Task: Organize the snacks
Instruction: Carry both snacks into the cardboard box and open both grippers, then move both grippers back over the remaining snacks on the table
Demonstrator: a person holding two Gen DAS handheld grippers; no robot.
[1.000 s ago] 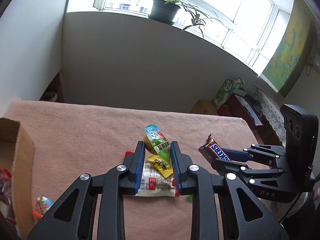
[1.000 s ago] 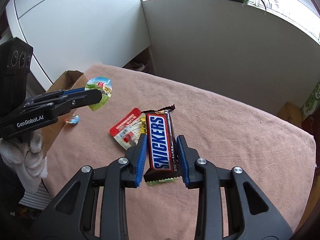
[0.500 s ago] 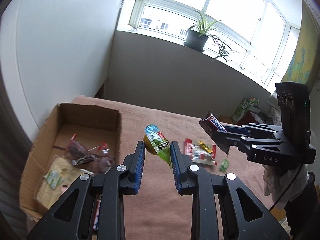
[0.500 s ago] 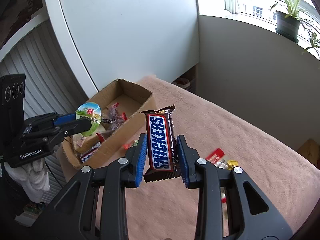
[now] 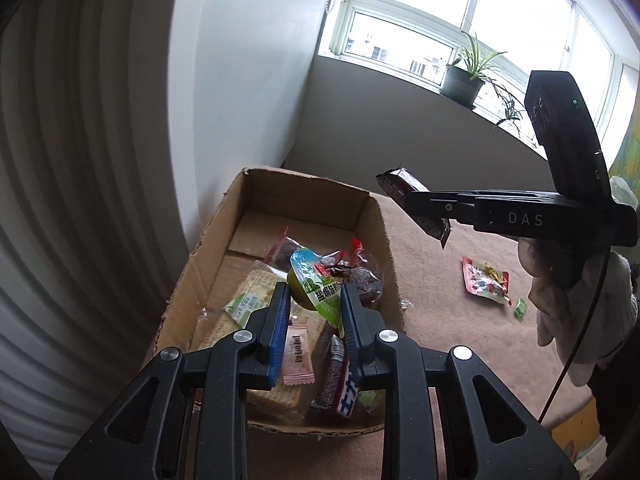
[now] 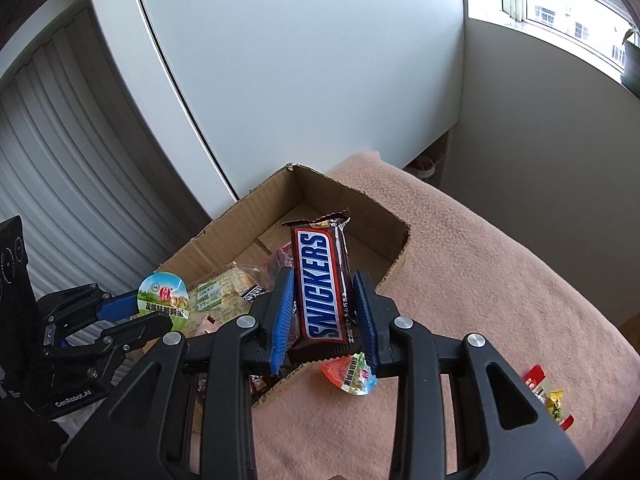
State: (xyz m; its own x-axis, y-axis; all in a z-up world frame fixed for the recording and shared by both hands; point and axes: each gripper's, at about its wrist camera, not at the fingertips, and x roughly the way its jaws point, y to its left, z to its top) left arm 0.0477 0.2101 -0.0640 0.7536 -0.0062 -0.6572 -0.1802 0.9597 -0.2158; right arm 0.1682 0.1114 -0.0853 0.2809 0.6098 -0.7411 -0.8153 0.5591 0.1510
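My left gripper (image 5: 314, 304) is shut on a small green jelly cup (image 5: 316, 286) and holds it above the open cardboard box (image 5: 304, 190). The cup also shows in the right wrist view (image 6: 163, 296). My right gripper (image 6: 324, 312) is shut on a Snickers bar (image 6: 323, 280), held in the air over the box's right wall (image 6: 394, 264). The bar also shows in the left wrist view (image 5: 412, 204). The box holds several snack packets (image 5: 256, 300).
The box stands at the left end of a table covered with a pink-brown cloth (image 6: 500, 300). A red packet with yellow candies (image 5: 486, 282) and a small green piece (image 5: 520, 309) lie on the cloth to the right. An orange jelly cup (image 6: 350, 372) lies beside the box.
Both grippers have swung left from the loose snacks on the cloth to the cardboard box, each still shut on its snack. The left one now hangs over the box's inside.
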